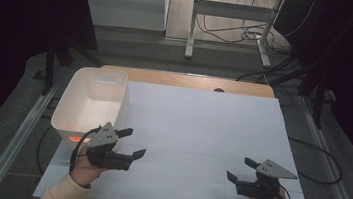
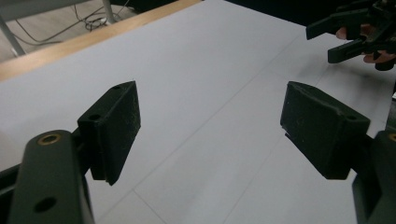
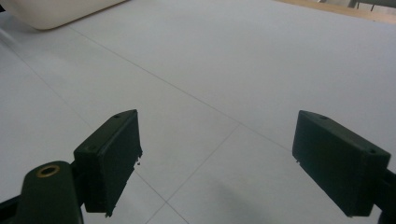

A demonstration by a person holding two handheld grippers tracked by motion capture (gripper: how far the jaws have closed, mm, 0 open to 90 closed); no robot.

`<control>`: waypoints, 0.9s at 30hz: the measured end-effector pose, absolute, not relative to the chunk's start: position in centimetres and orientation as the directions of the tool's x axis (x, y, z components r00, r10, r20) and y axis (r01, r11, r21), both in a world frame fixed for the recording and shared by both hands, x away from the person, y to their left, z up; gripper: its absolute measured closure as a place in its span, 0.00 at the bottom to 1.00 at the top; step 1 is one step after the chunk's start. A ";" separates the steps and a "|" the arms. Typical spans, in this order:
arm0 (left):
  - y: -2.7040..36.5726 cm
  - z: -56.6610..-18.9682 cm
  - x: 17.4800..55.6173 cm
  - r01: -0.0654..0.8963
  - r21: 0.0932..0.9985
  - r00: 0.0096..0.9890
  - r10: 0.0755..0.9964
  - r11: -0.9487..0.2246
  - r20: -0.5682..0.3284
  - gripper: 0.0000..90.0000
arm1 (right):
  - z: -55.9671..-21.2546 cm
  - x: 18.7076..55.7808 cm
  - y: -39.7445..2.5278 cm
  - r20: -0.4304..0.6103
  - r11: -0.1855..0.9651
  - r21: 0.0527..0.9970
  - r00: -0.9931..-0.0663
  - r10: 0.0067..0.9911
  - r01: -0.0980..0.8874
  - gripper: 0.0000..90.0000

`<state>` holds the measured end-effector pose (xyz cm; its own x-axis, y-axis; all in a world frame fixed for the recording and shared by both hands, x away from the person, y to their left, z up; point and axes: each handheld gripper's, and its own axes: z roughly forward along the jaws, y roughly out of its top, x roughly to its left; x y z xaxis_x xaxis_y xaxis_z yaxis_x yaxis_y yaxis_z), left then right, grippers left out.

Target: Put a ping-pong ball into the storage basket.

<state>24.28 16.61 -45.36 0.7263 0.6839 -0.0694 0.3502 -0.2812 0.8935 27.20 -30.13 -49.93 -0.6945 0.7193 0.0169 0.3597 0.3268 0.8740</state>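
At the left of the high view stands a white bin (image 1: pixel 94 101), the thing nearest the left gripper (image 1: pixel 132 142). It is an open-topped plastic tub with rounded corners and walls that slope in toward the bottom, with a handle slot in its far wall; something orange shows low at its near end, too small to make out. Its long axis runs away from the person, near end to far end, and its mouth faces up. It sits on the left edge of the surface (image 1: pixel 201 127), partly overhanging the white sheeting. The left gripper hovers just beside the bin's near right corner, jaws wide apart with nothing between them, pointing right and a little forward; in the left gripper view its pads (image 2: pixel 114 126) frame bare white sheet.

The surface is covered in white sheets with faint seams, a wooden edge showing at the far side. Beyond it lie grey floor, table legs and loose cables, with dark curtains at both sides.

The right gripper (image 1: pixel 239 169) is held at the near right, well apart from the bin, jaws wide and empty, pointing left. In the right gripper view the bin (image 3: pixel 56 11) shows at the top left.
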 end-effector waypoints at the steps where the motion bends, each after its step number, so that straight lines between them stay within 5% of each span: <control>1: 16.7 -45.7 24.2 0.358 0.891 0.722 0.688 -0.280 -0.074 0.23 | -50.0 27.2 -30.0 0.020 0.329 0.872 -0.697 0.716 0.362 0.18; 27: 17.9 -50.3 23.8 0.402 0.867 0.699 0.710 -0.294 -0.083 0.23 | -50.2 26.9 -29.7 0.055 0.325 0.868 -0.722 0.689 0.376 0.18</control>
